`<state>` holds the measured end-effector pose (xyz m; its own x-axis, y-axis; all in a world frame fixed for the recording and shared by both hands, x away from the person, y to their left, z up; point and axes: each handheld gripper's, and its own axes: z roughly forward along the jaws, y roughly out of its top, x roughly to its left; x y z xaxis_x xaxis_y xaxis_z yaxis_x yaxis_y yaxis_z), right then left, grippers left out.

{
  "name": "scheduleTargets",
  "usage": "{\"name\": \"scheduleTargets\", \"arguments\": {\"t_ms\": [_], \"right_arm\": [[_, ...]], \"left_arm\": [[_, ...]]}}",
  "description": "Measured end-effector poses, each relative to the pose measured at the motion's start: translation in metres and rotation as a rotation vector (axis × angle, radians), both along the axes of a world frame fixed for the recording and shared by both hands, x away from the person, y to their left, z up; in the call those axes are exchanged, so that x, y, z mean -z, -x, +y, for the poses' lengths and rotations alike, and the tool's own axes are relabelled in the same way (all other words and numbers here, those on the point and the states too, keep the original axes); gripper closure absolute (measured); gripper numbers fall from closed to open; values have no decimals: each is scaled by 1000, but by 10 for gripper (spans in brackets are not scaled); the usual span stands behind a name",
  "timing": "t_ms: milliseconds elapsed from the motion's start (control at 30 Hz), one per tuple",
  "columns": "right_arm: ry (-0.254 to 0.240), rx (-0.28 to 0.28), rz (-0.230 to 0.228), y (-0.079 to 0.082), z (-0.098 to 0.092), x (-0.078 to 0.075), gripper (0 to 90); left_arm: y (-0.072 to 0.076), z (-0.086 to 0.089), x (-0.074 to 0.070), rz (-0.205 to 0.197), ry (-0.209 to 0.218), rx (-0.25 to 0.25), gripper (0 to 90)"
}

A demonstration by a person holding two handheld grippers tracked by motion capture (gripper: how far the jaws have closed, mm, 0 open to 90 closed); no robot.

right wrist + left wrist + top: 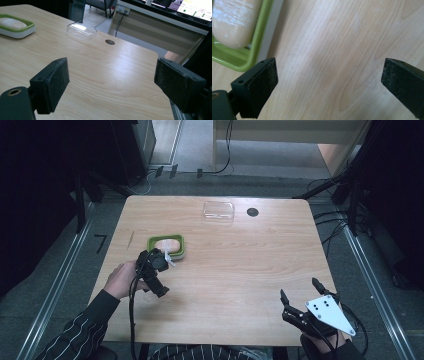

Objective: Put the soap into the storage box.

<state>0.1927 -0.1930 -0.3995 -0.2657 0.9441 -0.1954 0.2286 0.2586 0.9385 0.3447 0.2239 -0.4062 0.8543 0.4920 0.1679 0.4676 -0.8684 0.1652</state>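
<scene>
1. High view: a pale wood table point(235, 270) stands on grey floor with dark racks and cables either side. A green-rimmed dish point(166, 247) holding a pale soap bar point(167, 244) sits left of centre; a clear lid point(218, 212) lies near the far edge, beside a dark hole point(252, 212).
2. High view: the left gripper point(156, 262) hovers just beside the dish; the right gripper point(300, 297) waits near the front right corner, jaws apart.
3. Left gripper view: jaws spread wide over bare wood, holding nothing; the dish point(242, 53) lies at upper left.
4. Right gripper view: jaws spread, empty; the lid point(81, 30) lies well ahead.
5. Handling, judged: the soap is probably rigid and slick; grip its long sides. The lid looks light and thin; grip one edge.
</scene>
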Motion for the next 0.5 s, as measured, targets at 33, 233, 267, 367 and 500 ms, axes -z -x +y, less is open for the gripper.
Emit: {"name": "scheduleTargets", "arguments": {"t_ms": [33, 233, 267, 367, 500], "right_arm": [[0, 0, 0, 0, 0, 0, 134], [2, 0, -2, 0, 0, 0, 134], [4, 0, -1, 0, -1, 0, 134], [3, 0, -1, 0, -1, 0, 134], [4, -1, -1, 1, -1, 0, 134]], "left_arm": [[3, 0, 2, 7, -2, -4, 11], [11, 1, 7, 24, -9, -3, 11], [13, 2, 9, 31, -11, -7, 11], [17, 2, 10, 34, -11, -9, 10], [23, 1, 14, 39, -20, -4, 8]]}}
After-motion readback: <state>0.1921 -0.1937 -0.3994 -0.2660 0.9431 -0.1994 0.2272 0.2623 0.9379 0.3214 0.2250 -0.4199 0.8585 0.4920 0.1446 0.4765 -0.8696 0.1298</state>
